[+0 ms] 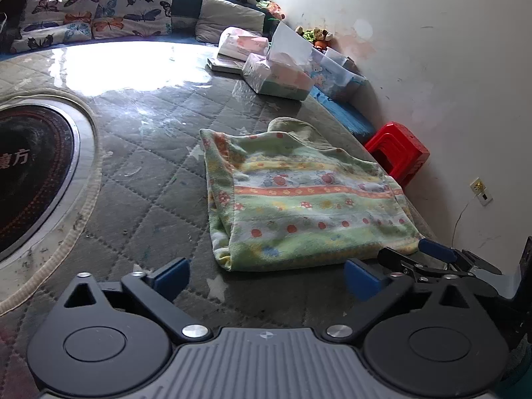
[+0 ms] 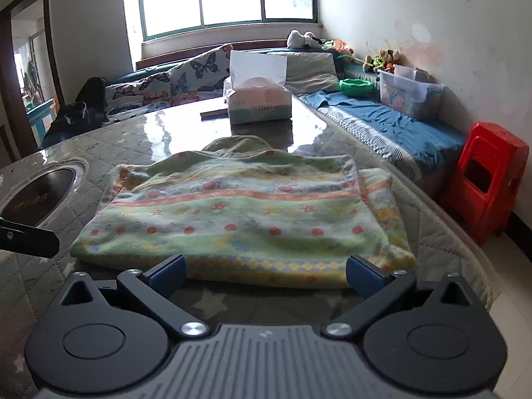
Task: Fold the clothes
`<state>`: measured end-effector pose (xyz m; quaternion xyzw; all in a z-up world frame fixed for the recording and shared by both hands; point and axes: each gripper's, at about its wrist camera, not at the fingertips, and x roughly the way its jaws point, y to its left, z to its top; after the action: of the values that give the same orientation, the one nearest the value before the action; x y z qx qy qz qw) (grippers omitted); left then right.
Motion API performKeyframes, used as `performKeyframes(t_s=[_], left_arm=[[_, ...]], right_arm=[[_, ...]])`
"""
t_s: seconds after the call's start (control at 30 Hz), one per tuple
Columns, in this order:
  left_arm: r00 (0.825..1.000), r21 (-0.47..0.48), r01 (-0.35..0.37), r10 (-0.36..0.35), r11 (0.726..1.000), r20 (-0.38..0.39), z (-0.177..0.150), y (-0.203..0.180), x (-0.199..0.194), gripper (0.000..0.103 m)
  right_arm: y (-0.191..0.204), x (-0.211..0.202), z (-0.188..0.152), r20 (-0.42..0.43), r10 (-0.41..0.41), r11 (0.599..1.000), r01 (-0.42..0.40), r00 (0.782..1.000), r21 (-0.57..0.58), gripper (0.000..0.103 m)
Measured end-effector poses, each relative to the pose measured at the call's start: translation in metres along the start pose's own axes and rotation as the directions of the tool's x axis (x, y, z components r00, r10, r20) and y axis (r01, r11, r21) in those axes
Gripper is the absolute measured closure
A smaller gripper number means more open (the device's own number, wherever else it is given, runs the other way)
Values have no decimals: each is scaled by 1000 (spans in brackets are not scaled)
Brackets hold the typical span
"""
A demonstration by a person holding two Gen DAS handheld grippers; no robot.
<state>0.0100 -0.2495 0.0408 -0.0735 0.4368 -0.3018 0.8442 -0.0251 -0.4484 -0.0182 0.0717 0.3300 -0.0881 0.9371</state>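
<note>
A folded garment [image 1: 299,196], green with orange, yellow and blue patterned stripes, lies flat on the quilted table; it also shows in the right wrist view [image 2: 239,219]. My left gripper [image 1: 266,281] is open and empty, just short of the garment's near left corner. My right gripper [image 2: 266,276] is open and empty, its blue pads at the garment's near edge, apart from the cloth. The right gripper's fingers [image 1: 435,249] show in the left wrist view by the garment's near right corner. Part of the left gripper [image 2: 26,236] shows at the left edge of the right wrist view.
A round black cooktop [image 1: 30,173] is set into the table on the left. Tissue packs [image 1: 282,76] and a flat book stand at the far end. Past the table's right edge are a blue-covered bench [image 2: 392,126], a clear bin [image 2: 409,91] and a red stool [image 2: 485,179].
</note>
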Motion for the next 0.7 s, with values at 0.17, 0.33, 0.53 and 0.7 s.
performKeyframes(t_s=[0.17,0.33,0.53,0.7], left_arm=[[1000,13,-21,22,1000,-10,-5,0,-2,0],[999,19,-32,32,999,-19,-10,-1,-3,0],[999,34,-47,47,998,-17,-14,-4,-6,0],[998,43,-54,54,998,-18,-17,-6,-8,0]], right_arm=[[8,-3,-4,-4,2,1000,-2,1000,-3,0],[14,-5,-6,-7,6,1000,-6,1000,-4,0],[16,-9,-8,-1,2,1000,-2,1000,-5,0],[17,-13,-10,3,-6,1000,6,1000,-3,0]])
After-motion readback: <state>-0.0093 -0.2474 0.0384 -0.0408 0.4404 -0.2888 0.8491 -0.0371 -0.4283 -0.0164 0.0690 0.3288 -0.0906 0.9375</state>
